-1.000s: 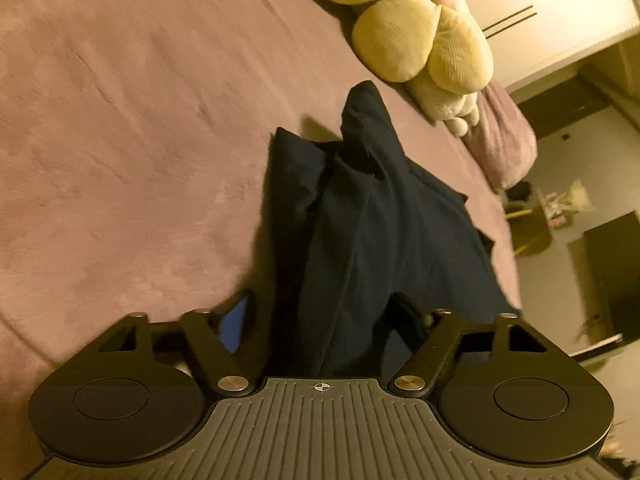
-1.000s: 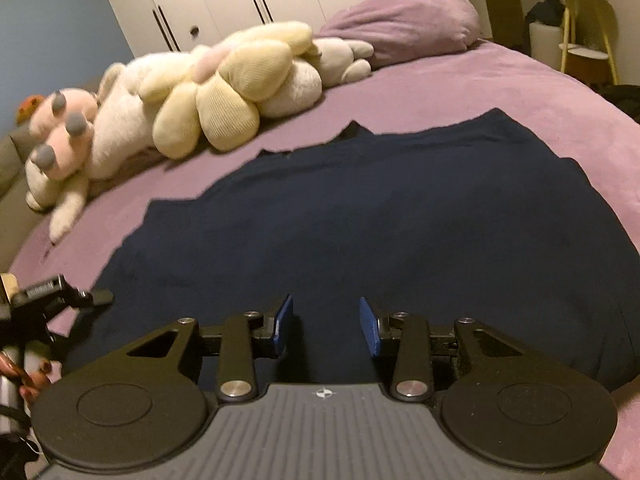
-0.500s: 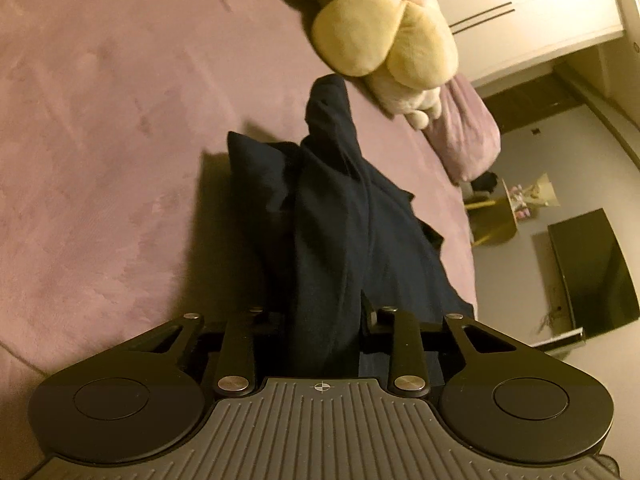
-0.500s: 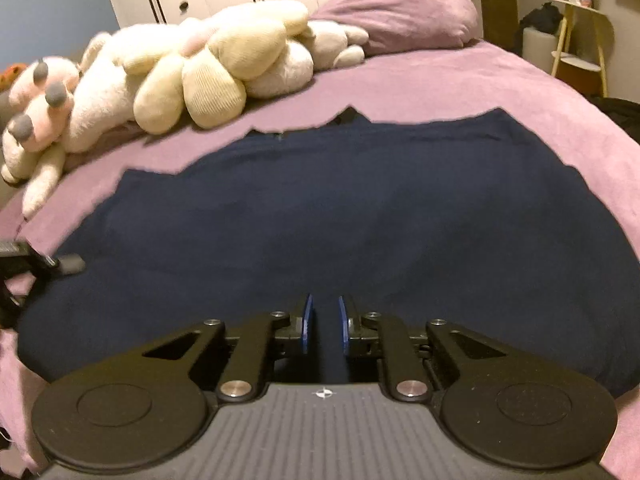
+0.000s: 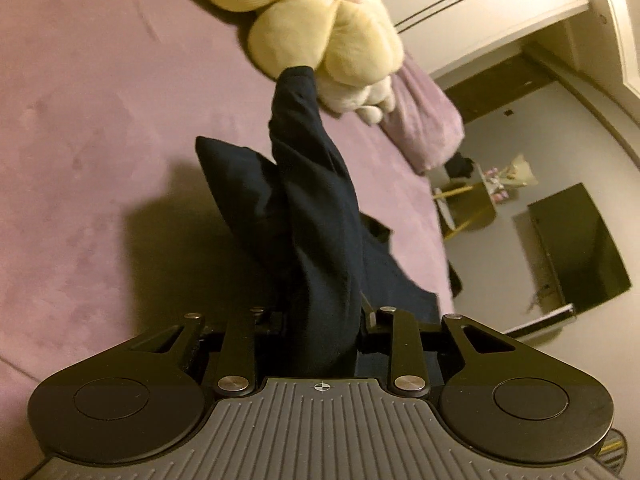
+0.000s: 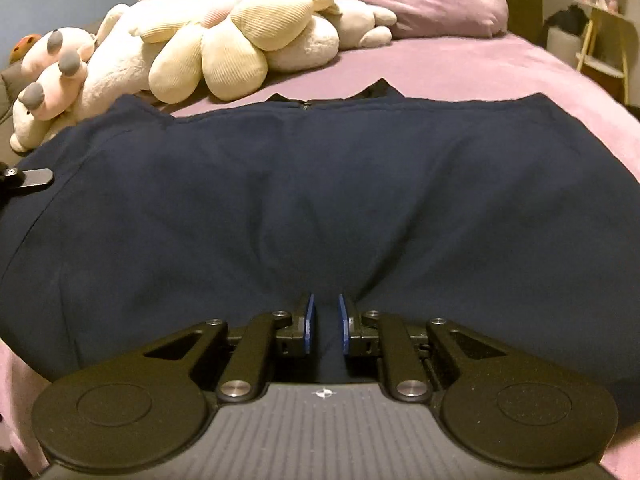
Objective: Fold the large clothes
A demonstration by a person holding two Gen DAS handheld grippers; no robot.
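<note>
- The left gripper (image 5: 323, 320) is pinching a bunched edge of the navy garment (image 5: 312, 216), its jaws pressed onto the cloth, which is rising off the purple bed (image 5: 88, 128).
- The garment is looking soft, limp and light; edges and corners are probably offering the best hold.
- The right gripper (image 6: 324, 322) is nipping the near hem, jaws almost together on a fold; the cloth is lying broad and matte.

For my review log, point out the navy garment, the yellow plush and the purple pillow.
navy garment (image 6: 320, 200): right wrist view, flat middle.
yellow plush (image 6: 232, 64): right wrist view, ribbed petal.
purple pillow (image 6: 432, 0): right wrist view, top bulge.
</note>
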